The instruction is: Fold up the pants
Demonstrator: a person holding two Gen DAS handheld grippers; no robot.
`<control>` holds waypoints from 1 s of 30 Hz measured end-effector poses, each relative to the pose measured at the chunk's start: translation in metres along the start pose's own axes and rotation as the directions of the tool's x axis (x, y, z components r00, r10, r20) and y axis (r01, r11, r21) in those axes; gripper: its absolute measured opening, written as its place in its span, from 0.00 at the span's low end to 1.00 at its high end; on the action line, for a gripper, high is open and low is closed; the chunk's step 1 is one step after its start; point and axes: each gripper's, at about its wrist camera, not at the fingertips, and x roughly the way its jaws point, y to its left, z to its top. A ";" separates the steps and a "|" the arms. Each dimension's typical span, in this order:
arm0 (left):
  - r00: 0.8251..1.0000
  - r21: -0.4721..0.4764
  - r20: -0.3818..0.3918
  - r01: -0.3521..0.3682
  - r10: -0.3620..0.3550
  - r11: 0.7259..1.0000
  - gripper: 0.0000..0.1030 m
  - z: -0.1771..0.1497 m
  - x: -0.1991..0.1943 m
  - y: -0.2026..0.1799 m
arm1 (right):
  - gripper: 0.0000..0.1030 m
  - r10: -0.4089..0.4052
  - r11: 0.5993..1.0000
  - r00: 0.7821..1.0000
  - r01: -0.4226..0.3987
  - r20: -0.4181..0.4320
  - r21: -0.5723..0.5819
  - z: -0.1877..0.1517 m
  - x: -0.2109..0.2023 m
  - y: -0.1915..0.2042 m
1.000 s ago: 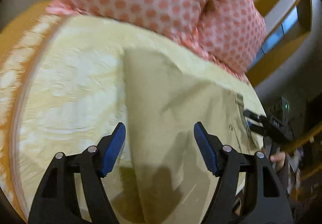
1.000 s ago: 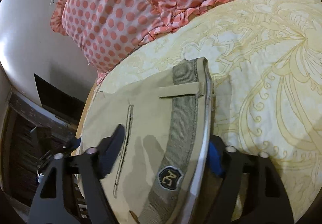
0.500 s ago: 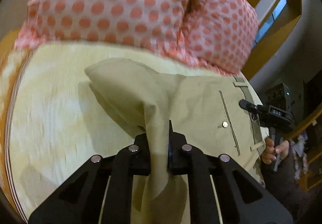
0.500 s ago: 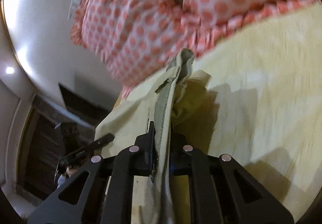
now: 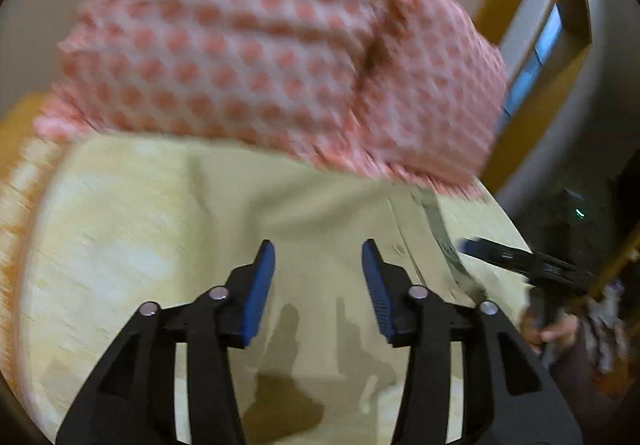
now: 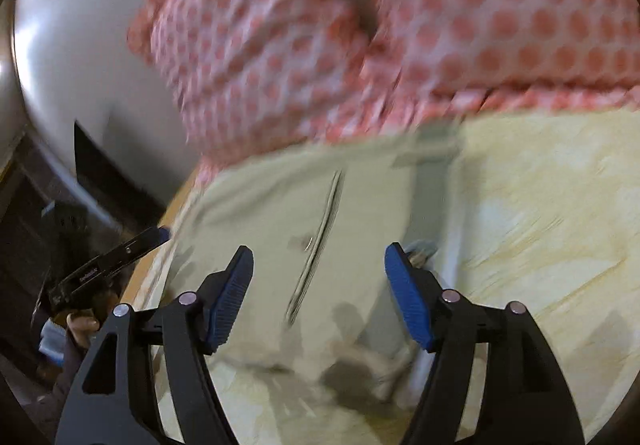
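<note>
Now both grippers hang with jaws spread and nothing between them: the left gripper (image 5: pixel 318 261) over the plain end of the pants (image 5: pixel 320 213), the right gripper (image 6: pixel 320 265) over the waist end, where the pocket slit (image 6: pixel 320 229) runs between its fingers. Blurred by motion, the khaki pants (image 6: pixel 304 213) lie flat on the pale yellow bedspread (image 5: pixel 120 229), their far edge close below the red-dotted pillows (image 5: pixel 260 45). Each view catches the other gripper off to one side, at the bed's edge, the right gripper (image 5: pixel 464 245) near the waistband.
</note>
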 end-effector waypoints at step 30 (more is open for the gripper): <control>0.867 0.094 0.026 -0.498 0.498 0.862 0.98 -0.164 -0.054 -0.039 | 0.99 -0.525 0.822 0.832 0.551 0.180 -0.148 -0.172 -0.007 0.100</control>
